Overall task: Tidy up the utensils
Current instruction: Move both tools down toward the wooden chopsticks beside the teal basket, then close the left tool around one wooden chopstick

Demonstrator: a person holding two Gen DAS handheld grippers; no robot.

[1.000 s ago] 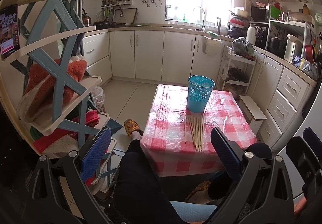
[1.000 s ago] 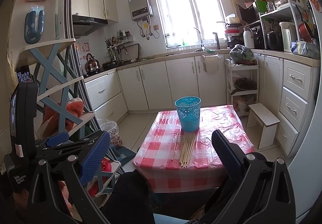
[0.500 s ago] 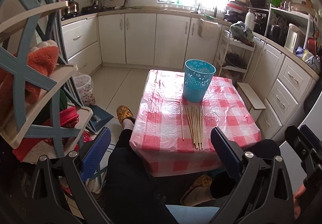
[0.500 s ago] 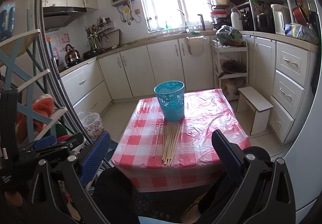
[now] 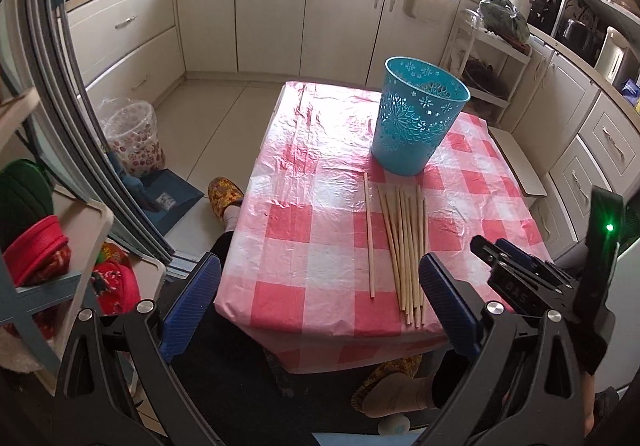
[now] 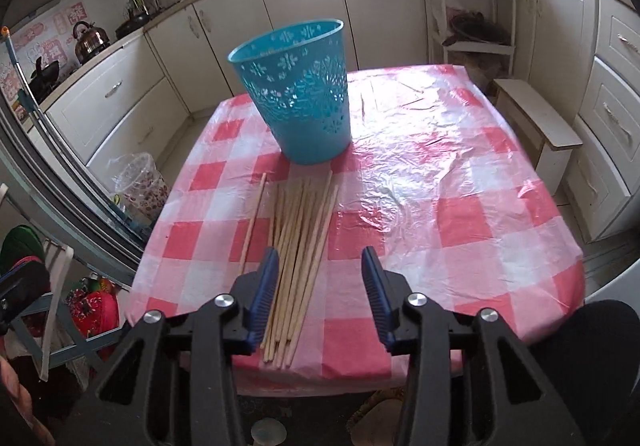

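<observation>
Right gripper (image 6: 320, 278), jaws just narrowed yet apart and empty, hovers over pale, slender wooden chopsticks (image 6: 298, 242) fanned flat on the worktop (image 6: 460, 205).

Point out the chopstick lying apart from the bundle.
The lone chopstick on the bundle's left in both views, separated by a strip of tablecloth; the rest lie touching.

Left gripper (image 5: 320, 306) is hanging over the near edge of the table (image 5: 304, 246), jaws standing wide with nothing between them. Chopsticks (image 5: 404, 250) are lying in a loose bundle on the checked cloth, one stick (image 5: 368, 234) lying apart to the left. Blue basket (image 5: 416, 121) is standing upright just beyond them. Right gripper (image 5: 486, 248) is showing at the right edge; its jaw gap is not readable here.
</observation>
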